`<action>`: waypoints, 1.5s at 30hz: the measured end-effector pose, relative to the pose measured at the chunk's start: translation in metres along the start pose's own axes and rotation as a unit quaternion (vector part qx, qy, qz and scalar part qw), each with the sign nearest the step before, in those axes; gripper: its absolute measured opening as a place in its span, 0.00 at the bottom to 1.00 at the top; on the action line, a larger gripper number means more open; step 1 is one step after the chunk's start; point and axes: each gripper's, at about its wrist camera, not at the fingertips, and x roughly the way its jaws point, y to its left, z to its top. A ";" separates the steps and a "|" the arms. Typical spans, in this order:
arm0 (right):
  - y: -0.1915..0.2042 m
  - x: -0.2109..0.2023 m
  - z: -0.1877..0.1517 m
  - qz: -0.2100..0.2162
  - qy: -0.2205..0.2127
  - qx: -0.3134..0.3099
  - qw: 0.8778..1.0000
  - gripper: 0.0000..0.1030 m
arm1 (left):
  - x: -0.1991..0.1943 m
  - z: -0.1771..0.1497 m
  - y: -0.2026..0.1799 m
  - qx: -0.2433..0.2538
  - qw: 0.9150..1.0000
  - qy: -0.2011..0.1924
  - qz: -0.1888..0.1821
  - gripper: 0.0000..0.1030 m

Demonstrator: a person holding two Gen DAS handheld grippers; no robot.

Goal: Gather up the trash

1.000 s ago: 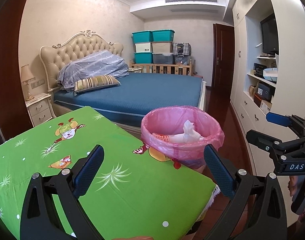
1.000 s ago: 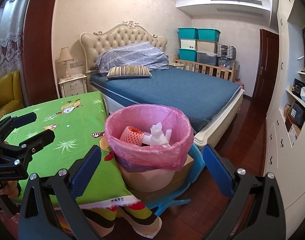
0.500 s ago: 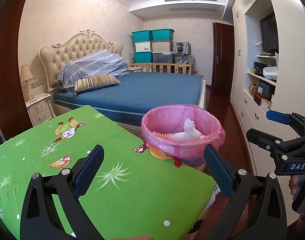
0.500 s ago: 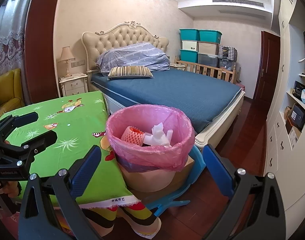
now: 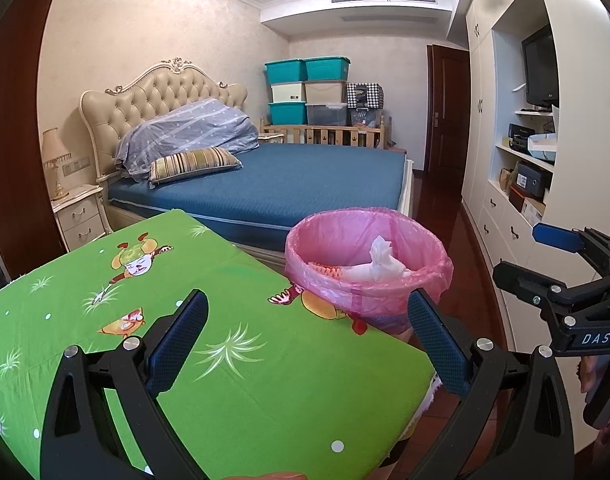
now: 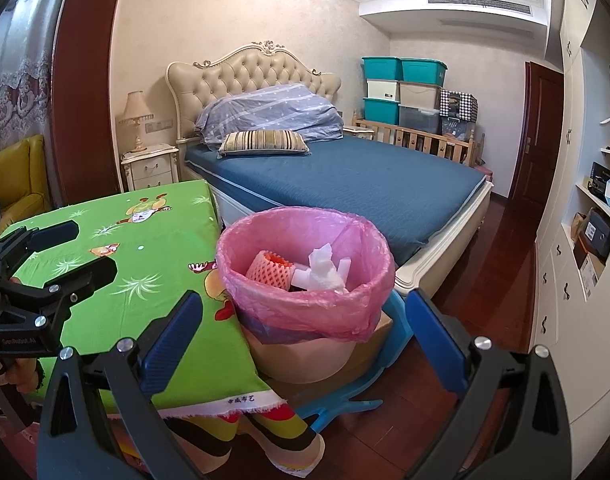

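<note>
Right wrist view is showing a crinkly pink-lined round bin point(image 6: 305, 280) holding crumpled tissue point(image 6: 323, 272), both grippers point(image 6: 303, 332) point(image 5: 307, 340) gaping empty, "DAS" lettering point(image 5: 595, 338).

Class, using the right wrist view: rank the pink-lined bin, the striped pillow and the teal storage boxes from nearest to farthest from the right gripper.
1. Pink-lined bin: just ahead of the right gripper, beside the table.
2. Striped pillow: on the bed, near the headboard, left of centre.
3. Teal storage boxes: stacked against the far wall, right of the bed.

Home bedroom, indicated by tufted-headboard bed point(image 6: 345, 176), bedside cabinet with lamp point(image 6: 135, 120), built-in wardrobes point(image 5: 501, 128), stacked storage boxes point(image 6: 401, 88)
</note>
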 end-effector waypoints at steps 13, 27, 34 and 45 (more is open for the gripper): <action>-0.001 0.001 -0.001 -0.001 0.000 0.001 1.000 0.95 | 0.002 -0.003 0.000 0.001 1.000 0.001 -0.001 0.93; -0.001 0.002 -0.001 0.000 0.000 0.002 1.000 0.95 | 0.002 -0.004 0.000 0.002 1.000 0.002 -0.001 0.93; -0.001 0.002 -0.002 -0.001 0.000 0.002 1.000 0.95 | 0.002 -0.006 0.001 0.003 1.000 0.000 -0.002 0.93; 0.004 0.004 -0.002 0.005 0.001 0.001 1.000 0.95 | -0.002 -0.005 -0.001 0.006 1.000 -0.007 0.003 0.93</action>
